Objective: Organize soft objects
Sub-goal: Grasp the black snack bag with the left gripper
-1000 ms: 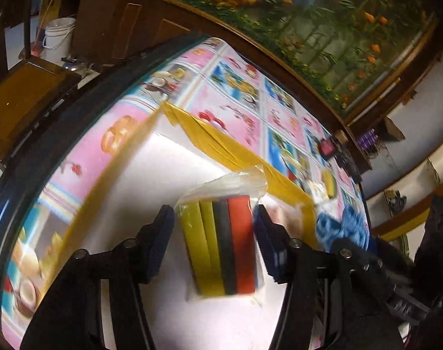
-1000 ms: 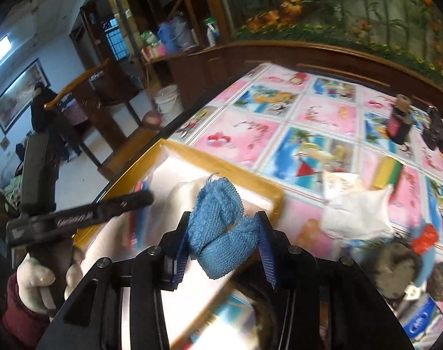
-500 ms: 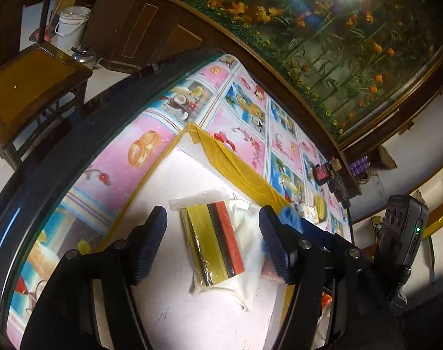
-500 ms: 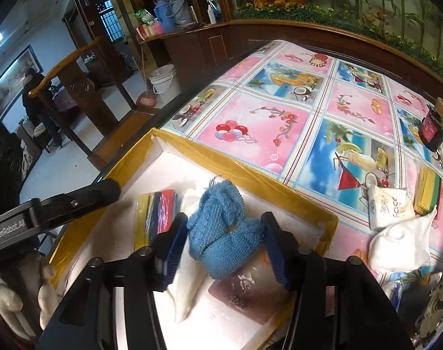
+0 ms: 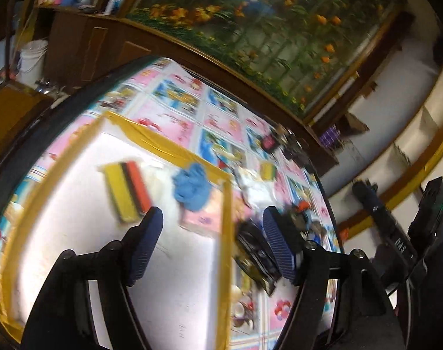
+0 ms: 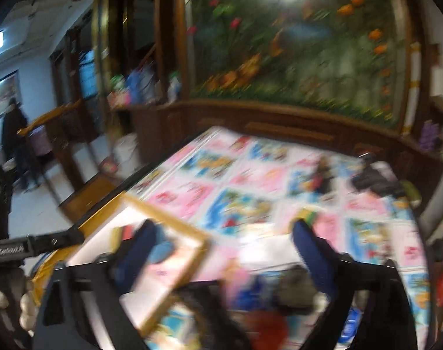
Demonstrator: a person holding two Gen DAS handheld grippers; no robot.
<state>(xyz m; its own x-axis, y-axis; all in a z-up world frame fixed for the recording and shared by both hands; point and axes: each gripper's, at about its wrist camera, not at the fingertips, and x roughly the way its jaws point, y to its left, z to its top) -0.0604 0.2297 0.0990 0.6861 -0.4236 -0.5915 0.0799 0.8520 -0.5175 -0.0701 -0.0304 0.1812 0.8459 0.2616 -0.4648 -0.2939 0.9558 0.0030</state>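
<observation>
Both hand-held grippers released; next soft objects lie outside the tray point(image 5: 226, 204).

From my right hand-held gripper point(image 6: 224, 250), the white pouch point(image 6: 268, 243) lies at 12 o'clock, nearer than from my left hand-held gripper point(image 5: 212, 242).

Left claw point(image 5: 212, 245) and right claw point(image 6: 224, 250): black frames, ribbed dark-blue pads point(image 5: 144, 248), round silver screws
</observation>
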